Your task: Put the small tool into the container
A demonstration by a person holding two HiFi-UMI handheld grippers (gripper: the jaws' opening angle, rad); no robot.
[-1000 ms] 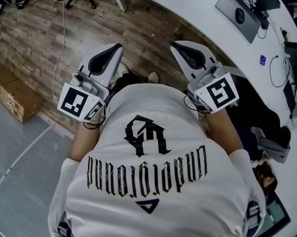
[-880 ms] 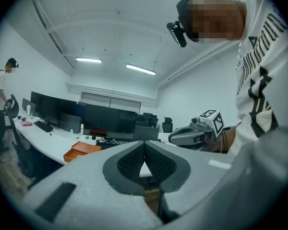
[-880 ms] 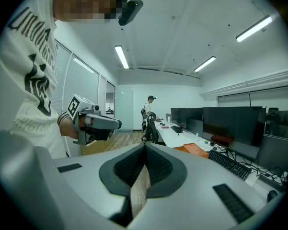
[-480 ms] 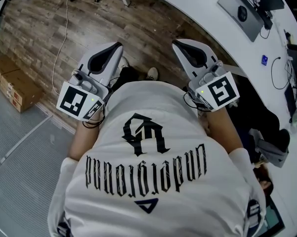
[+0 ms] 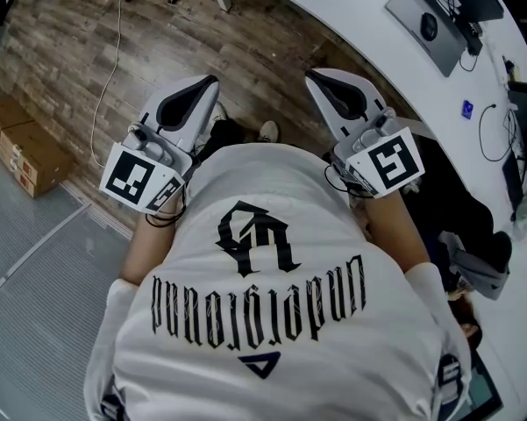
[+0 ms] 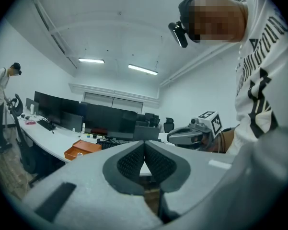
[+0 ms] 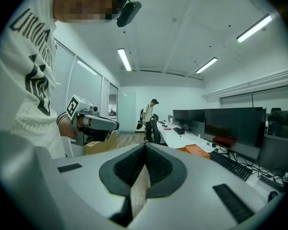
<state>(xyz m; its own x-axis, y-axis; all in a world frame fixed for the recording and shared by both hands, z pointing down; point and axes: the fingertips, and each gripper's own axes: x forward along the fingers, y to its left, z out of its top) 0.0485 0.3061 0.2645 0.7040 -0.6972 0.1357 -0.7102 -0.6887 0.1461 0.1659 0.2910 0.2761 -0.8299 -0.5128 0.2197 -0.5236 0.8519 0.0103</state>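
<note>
I hold both grippers level in front of the person's white shirt, above the wooden floor. In the head view the left gripper [image 5: 212, 81] and the right gripper [image 5: 309, 75] point forward, each with its jaws pressed together and nothing between them. The left gripper view shows its dark ribbed pads [image 6: 134, 161] meeting, with the right gripper [image 6: 170, 137] off to the side. In the right gripper view the pads [image 7: 159, 166] meet the same way, and the left gripper [image 7: 117, 125] shows at the left. No small tool is in view. An orange tray [image 6: 82, 148] lies on the desk.
A curved white desk [image 5: 351, 16] runs ahead and to the right, carrying monitors [image 6: 110, 120], keyboards [image 7: 229, 165] and cables. Cardboard boxes [image 5: 22, 160] sit on the floor at the left. Another person [image 7: 149, 120] stands by an office chair further along the desk.
</note>
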